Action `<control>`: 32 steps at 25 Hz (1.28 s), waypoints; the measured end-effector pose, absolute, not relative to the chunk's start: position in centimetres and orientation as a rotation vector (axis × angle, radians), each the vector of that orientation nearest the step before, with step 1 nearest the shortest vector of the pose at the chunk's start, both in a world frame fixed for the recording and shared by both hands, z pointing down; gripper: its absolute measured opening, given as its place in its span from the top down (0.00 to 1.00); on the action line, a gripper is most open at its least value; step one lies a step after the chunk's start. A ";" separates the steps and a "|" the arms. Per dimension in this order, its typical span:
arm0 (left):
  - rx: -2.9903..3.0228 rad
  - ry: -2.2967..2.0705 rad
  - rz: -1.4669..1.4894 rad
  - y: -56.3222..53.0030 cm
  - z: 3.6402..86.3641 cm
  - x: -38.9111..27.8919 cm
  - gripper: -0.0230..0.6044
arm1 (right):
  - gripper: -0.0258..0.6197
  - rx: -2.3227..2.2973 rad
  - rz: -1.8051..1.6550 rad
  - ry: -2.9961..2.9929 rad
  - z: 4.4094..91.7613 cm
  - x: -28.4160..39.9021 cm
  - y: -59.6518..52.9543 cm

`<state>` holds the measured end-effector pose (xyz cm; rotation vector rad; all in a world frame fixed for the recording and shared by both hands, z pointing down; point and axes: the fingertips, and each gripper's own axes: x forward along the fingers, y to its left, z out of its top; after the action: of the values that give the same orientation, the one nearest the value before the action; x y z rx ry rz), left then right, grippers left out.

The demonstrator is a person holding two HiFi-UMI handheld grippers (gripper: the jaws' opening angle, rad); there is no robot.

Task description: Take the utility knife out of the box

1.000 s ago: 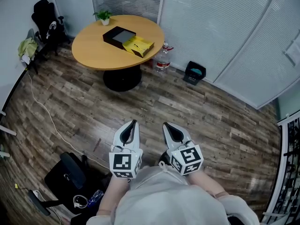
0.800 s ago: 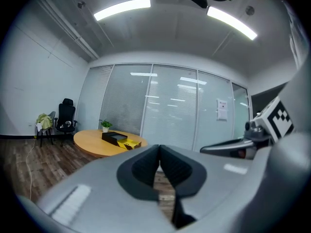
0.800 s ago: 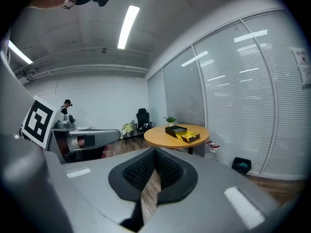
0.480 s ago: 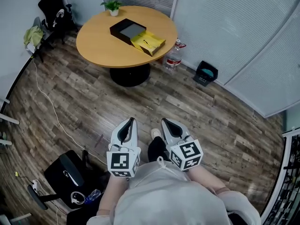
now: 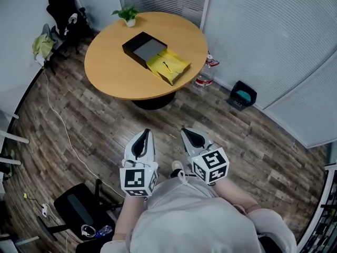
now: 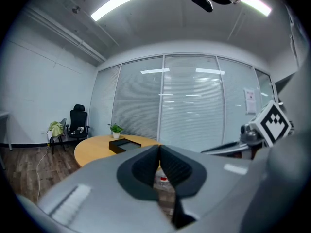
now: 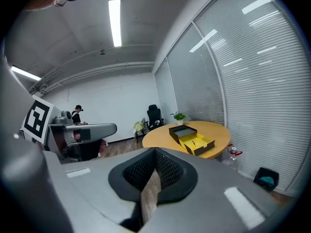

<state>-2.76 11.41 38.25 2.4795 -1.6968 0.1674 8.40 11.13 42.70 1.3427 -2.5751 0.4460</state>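
On the round wooden table (image 5: 116, 73) lies a yellow open box (image 5: 168, 66) with a slim dark utility knife (image 5: 167, 65) in it, next to a black tray (image 5: 143, 49) with a grey inside. Both grippers are held over the floor, well short of the table. My left gripper (image 5: 143, 136) has its jaws together and holds nothing; so does my right gripper (image 5: 189, 135). The right gripper view shows the yellow box (image 7: 197, 142) far ahead past the shut right gripper (image 7: 155, 152). In the left gripper view the black tray (image 6: 119, 143) is far beyond the shut left gripper (image 6: 159, 147).
A small potted plant (image 5: 129, 15) stands at the table's far edge. A water bottle (image 5: 205, 73) and a dark bin (image 5: 242, 95) sit on the floor by the blinds. Office chairs (image 5: 66, 15) stand at the left wall, another chair (image 5: 79, 210) near my left, with a white cable (image 5: 63, 136) across the wood floor.
The table and box have come nearer and lower in the head view as the person walks toward them. Both grippers travel along, still shut and side by side.
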 end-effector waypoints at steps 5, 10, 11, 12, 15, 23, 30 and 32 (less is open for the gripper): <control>2.447 -1.706 0.175 4.9 39.3 0.3 0.95 | 0.96 1.304 0.446 -2.559 43.5 11.6 4.0; 2.384 -1.716 0.201 0.1 40.7 0.5 0.95 | 0.96 1.269 0.496 -2.537 44.9 12.4 -0.8; 2.373 -1.720 0.205 -0.9 41.0 0.3 0.95 | 0.96 1.263 0.507 -2.532 45.4 12.4 -1.8; 2.366 -1.720 0.210 -2.1 41.3 0.1 0.95 | 0.96 1.262 0.519 -2.526 45.8 12.3 -2.9; 2.363 -1.704 0.226 -5.6 42.2 -0.4 0.95 | 0.96 1.283 0.555 -2.504 46.7 12.1 -6.4; 2.400 -1.634 0.227 -18.1 43.3 -1.9 0.95 | 0.96 1.350 0.578 -2.434 48.0 11.1 -17.6; 2.425 -1.562 0.263 -30.1 44.9 -3.7 0.95 | 0.96 1.343 0.594 -2.333 50.9 9.0 -29.0; 2.416 -1.547 0.278 -33.0 45.8 -4.3 0.95 | 0.96 1.331 0.601 -2.292 52.2 8.5 -31.8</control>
<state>-4.26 -32.96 45.84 2.4165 -1.5468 0.2776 8.53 -31.84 52.22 1.3312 -2.2924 0.6007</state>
